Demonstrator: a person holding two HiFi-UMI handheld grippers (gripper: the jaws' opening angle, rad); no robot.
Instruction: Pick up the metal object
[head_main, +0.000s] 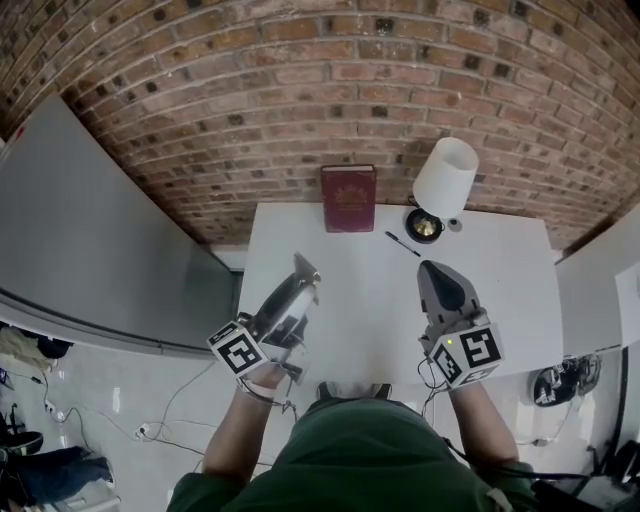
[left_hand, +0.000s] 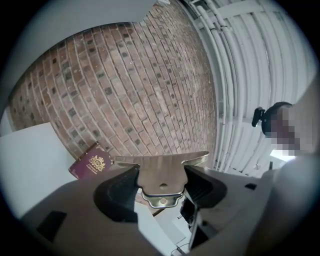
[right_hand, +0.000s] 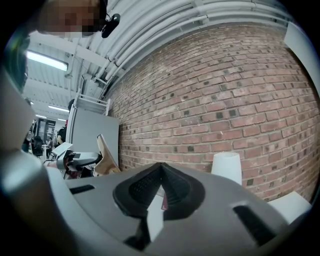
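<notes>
The metal object (left_hand: 161, 169) is a flat, wide-bladed piece of brass-coloured metal, and my left gripper (left_hand: 160, 184) is shut on it, the pads pressing its narrow neck from both sides. In the head view the left gripper (head_main: 297, 287) holds the metal object (head_main: 304, 267) raised above the left part of the white table (head_main: 370, 320). The right gripper view shows the metal object (right_hand: 104, 156) off to its left, clear of the table. My right gripper (head_main: 434, 270) hovers over the table's right half; its jaws meet at the tip with nothing between them (right_hand: 161, 170).
A maroon book (head_main: 348, 198) leans at the table's far edge against the brick wall. A lamp with a white shade (head_main: 445, 178) stands at the back right, a black pen (head_main: 402, 243) lies in front of it. A grey partition (head_main: 90, 250) runs along the left.
</notes>
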